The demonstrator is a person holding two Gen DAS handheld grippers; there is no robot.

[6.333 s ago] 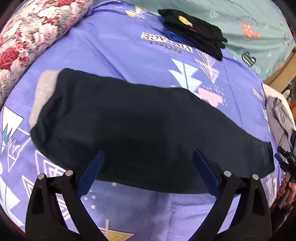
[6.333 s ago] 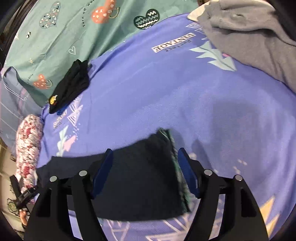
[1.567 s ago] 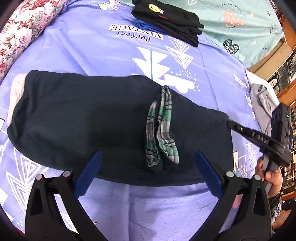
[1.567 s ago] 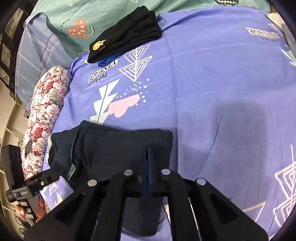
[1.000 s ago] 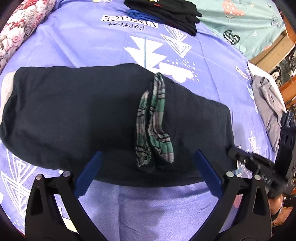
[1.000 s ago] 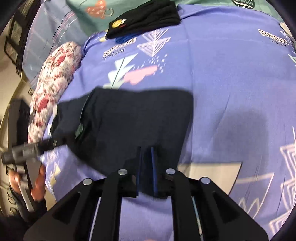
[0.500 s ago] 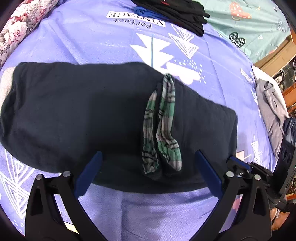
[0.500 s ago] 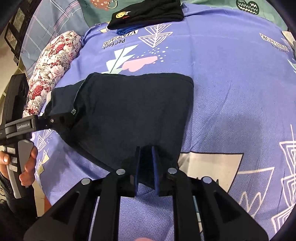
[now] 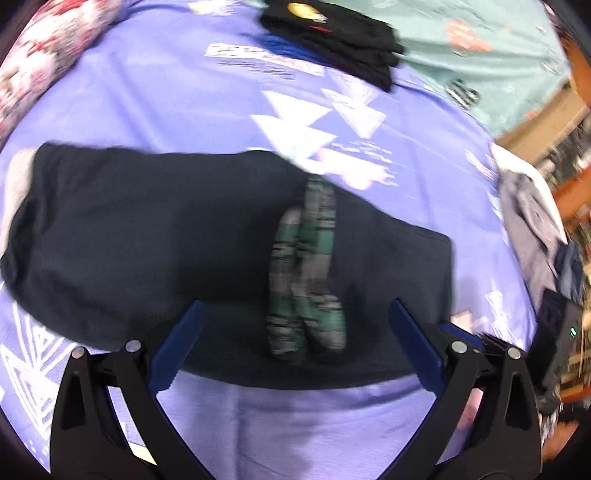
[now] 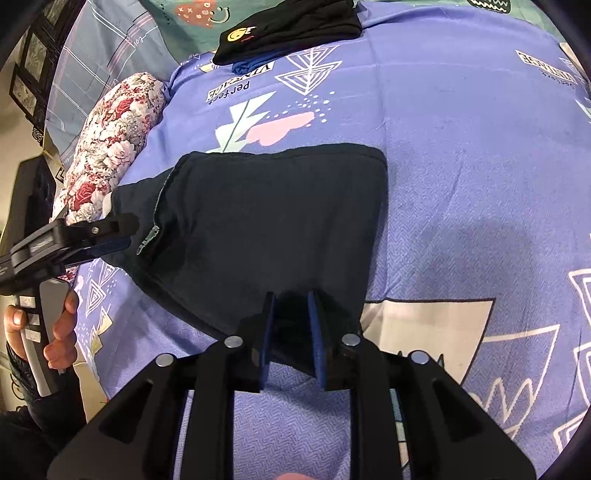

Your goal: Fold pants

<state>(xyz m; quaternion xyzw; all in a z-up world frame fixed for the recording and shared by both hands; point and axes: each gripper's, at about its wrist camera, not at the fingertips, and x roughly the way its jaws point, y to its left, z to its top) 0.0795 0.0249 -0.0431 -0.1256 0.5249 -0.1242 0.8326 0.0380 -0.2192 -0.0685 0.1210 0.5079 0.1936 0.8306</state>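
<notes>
So the pants [image 9: 147, 236] are dark navy, almost black, lying flat across the purple patterned bedsheet [image 9: 184, 92], with one end doubled back over the middle. That flap ends in a green plaid band [image 9: 310, 273] (lining or waistband, can't tell which), and there's a pale grey strip at the far left end.

From the left wrist view, the left gripper [image 9: 295, 347] hangs over the near edge of the pants with its jaws spread wide, nothing pinched in them. It's a blurry shot, but it's the only one that shows the plaid properly, plus a grey garment [image 9: 528, 229] off at the right edge.

The right wrist view is sharp and shows the folded end from the other side as a neat dark rectangle, plaid barely peeking out at its left edge. Here the right gripper [image 10: 291, 332] has its jaws just eased apart, narrow gap, the pants' near edge sitting between the pads but not squeezed. You also get the person's hand [image 10: 55, 332] on the left gripper's handle, a floral pillow [image 10: 114, 140], and a stack of black folded clothes [image 10: 288, 22] at the far end.
</notes>
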